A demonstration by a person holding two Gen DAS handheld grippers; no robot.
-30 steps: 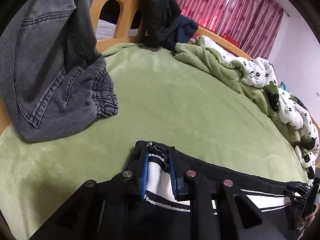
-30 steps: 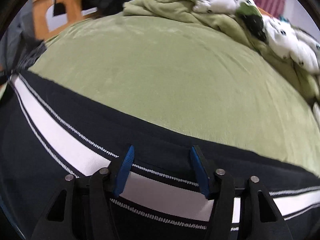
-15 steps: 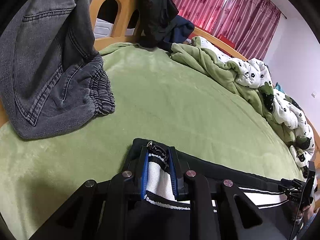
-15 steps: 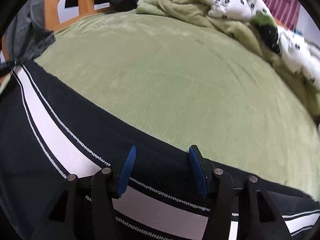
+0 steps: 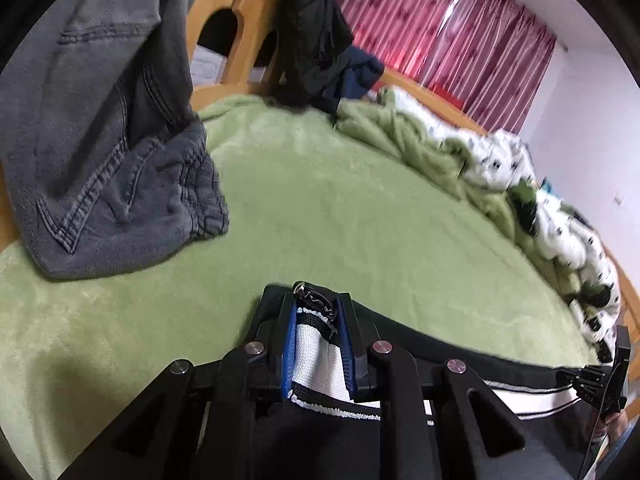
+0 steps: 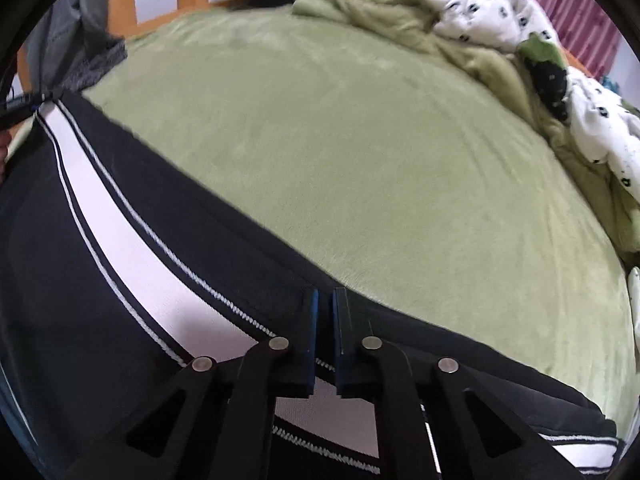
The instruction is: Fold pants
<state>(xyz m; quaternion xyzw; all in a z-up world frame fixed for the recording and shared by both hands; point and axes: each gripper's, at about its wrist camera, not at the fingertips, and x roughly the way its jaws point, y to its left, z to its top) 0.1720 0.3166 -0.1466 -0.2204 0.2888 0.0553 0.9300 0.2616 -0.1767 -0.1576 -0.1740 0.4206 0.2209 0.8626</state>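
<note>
In the left wrist view, the left gripper (image 5: 318, 332) has its two blue pads pressed on a bunched end of the black pants (image 5: 460, 368), where the white side stripe (image 5: 316, 356) and a small metal zipper pull (image 5: 301, 289) come together. The jaws stand only as far apart as the thick fold between them. The pants lie along the near edge of the bed (image 5: 360, 220), over the green blanket, and run to the right, where the right gripper (image 5: 592, 380) shows small at the far end. A grey pair of jeans (image 5: 112, 168) hangs at the left side of the bed, and a crumpled duvet (image 5: 520, 184) lies along the far right edge.

In the right wrist view, the right gripper (image 6: 325, 320) is nearly closed, with only a thin slit between the pads, and it pinches the upper black edge of the pants (image 6: 120, 280) just beside the stripe (image 6: 132, 248).

The cloth looks like a soft, light knit. I judge it will sag and stretch between the two holds, and one layer may slip out. It seems better to take hold at the seams and the thick hem, through all layers, and to keep the cloth gently tight.
</note>
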